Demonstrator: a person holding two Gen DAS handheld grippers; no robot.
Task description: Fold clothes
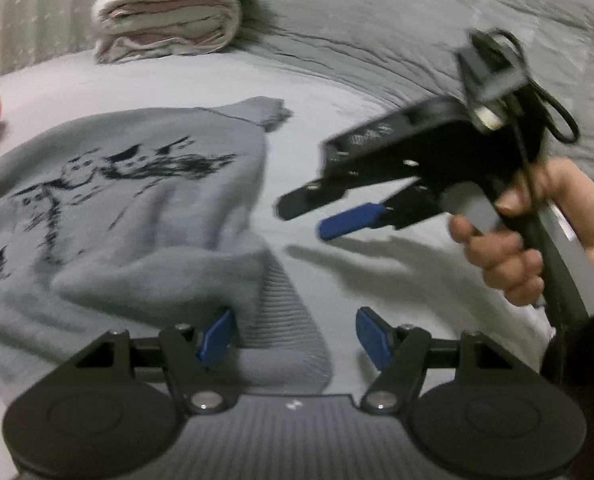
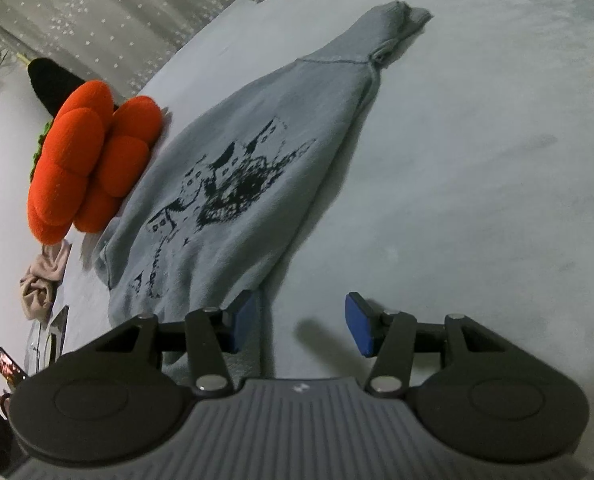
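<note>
A grey sweater (image 1: pixel 129 216) with a black printed picture on its front lies on the pale bed (image 1: pixel 337 92), partly folded lengthwise, one sleeve end (image 2: pixel 401 14) trailing off at the far side. In the left wrist view the left tongs (image 1: pixel 293 338) stand spread wide over the near edge of the sweater: the left blue pad (image 1: pixel 217 338) touches or sinks into the bunched fabric, while the right pad (image 1: pixel 371 338) is over bare sheet, with the ribbed hem between them. Nothing is pinched. The right tongs (image 2: pixel 301 326), seen from their own camera, are also spread, the left pad (image 2: pixel 244 326) at the sweater's near edge and the other pad over the bed beside it. From the left wrist view the same right tongs (image 1: pixel 329 214) hang blurred above the bed to the right of the sweater, held in a hand (image 1: pixel 537 240). An orange plush cushion (image 2: pixel 89 164) touches the sweater's far long edge, and folded laundry (image 1: pixel 169 20) sits further back.
</note>
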